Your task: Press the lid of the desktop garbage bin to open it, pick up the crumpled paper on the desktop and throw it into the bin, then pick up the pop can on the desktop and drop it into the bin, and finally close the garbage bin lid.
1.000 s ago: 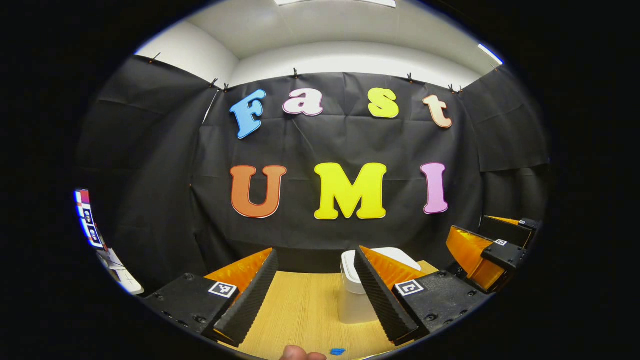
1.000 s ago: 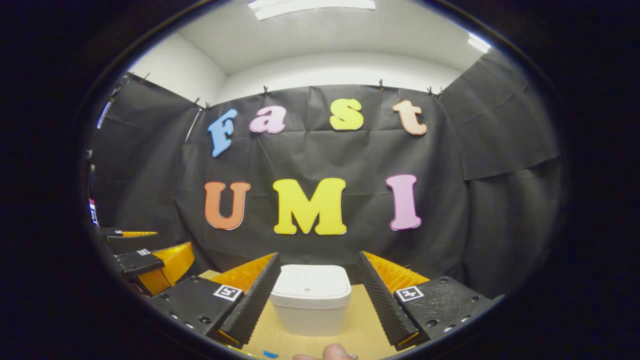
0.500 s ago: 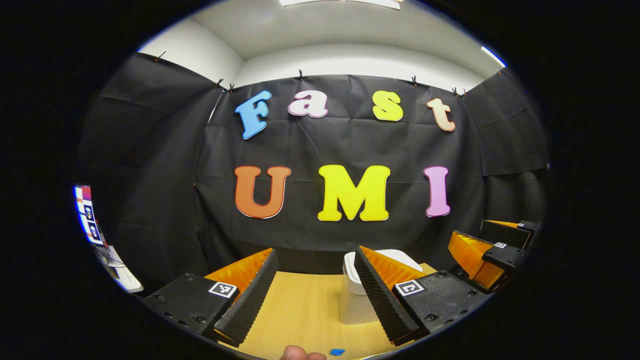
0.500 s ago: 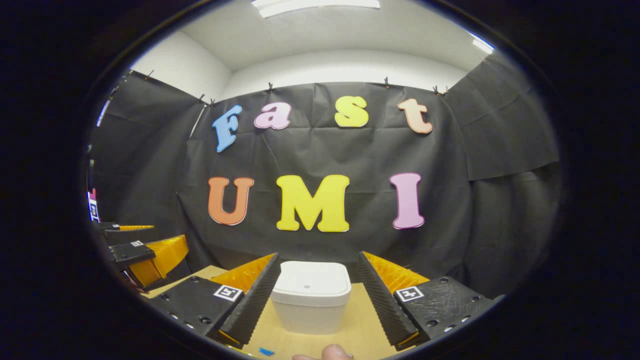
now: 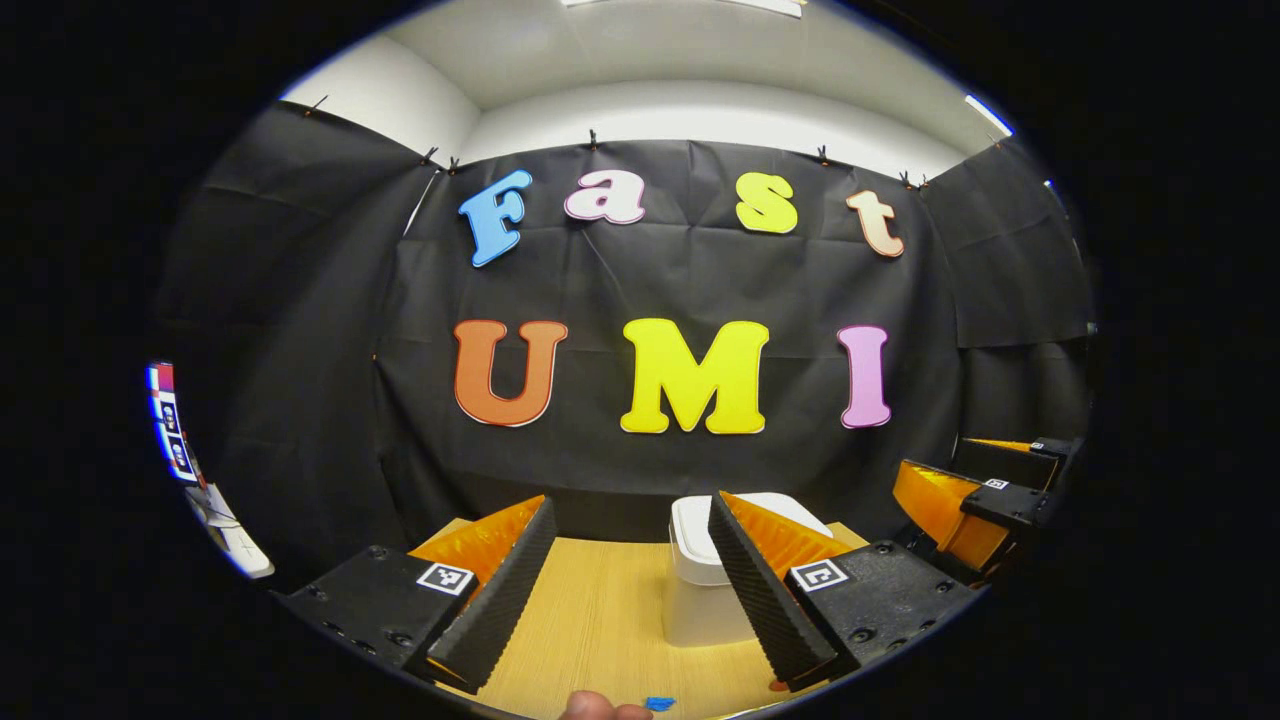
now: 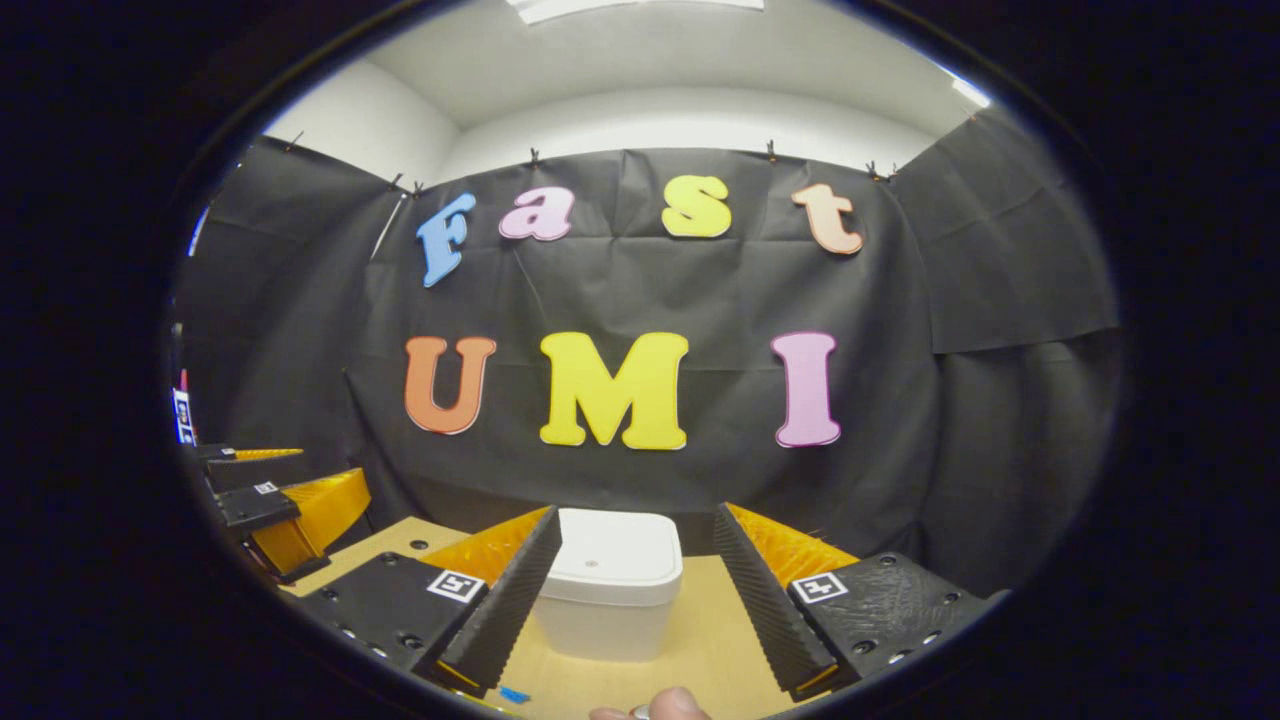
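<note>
While both tongs hang spread wide and empty, left tongs [image 5: 625, 590] and right tongs [image 6: 635, 590], the white bin [image 6: 605, 585] (lid down) stands on the wooden surface [image 5: 600, 620] ahead.

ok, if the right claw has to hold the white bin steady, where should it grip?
Probably the body just under the overhanging rim of the lid, coming straight from the front. The bin stands upright, shut, centred ahead of the open right claw. Its walls seem to narrow downward, so the rim should stop slipping.
</note>
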`<state>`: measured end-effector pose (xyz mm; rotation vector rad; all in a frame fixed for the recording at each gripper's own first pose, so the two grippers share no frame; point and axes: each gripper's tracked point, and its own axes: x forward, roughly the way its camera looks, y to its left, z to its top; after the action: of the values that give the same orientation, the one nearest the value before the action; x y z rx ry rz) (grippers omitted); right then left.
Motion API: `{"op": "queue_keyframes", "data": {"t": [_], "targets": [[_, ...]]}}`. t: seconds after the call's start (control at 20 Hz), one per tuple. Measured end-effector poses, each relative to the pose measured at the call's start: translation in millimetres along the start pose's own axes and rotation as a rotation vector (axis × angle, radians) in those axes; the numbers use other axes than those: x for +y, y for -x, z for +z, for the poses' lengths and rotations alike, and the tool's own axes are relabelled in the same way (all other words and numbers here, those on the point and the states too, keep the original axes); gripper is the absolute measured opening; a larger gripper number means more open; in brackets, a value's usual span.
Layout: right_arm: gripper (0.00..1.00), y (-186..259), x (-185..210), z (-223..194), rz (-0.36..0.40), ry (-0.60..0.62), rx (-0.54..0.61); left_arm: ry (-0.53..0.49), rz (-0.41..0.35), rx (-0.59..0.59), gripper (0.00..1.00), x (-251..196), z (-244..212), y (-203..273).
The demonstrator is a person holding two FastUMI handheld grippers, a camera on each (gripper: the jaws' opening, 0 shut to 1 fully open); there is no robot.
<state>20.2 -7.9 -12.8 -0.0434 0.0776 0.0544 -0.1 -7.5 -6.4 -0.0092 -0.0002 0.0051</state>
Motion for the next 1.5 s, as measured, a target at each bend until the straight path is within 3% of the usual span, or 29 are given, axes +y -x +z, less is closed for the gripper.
{"op": "queue_keyframes", "data": {"t": [0.3,1.05,1.15,1.2,1.25,1.35,1.4,1.5], "targets": [[0.97,-24,-8,-22,0.008,0.012,0.069,-0.023,0.017,0.020,0.99,3,-11,-9],[0.95,-144,17,-85,0.115,0.036,0.288,-0.047,0.120,0.026,0.99,21,-14,-24],[0.72,-158,23,-98,0.136,0.046,0.333,-0.054,0.124,0.018,0.99,20,-10,-26],[0.67,-162,23,-103,0.135,0.057,0.343,-0.055,0.127,0.022,0.99,20,-11,-26],[0.53,-171,27,-109,0.143,0.062,0.351,-0.057,0.130,0.025,0.99,22,-13,-27],[0.45,-171,24,-114,0.120,0.086,0.369,-0.052,0.139,0.031,0.99,25,-14,-26],[0.12,-171,29,-117,0.131,0.071,0.382,-0.050,0.144,0.035,0.99,28,-15,-26],[0.11,-174,30,-132,0.120,0.085,0.406,-0.047,0.150,0.040,0.99,31,-18,-26]]}}
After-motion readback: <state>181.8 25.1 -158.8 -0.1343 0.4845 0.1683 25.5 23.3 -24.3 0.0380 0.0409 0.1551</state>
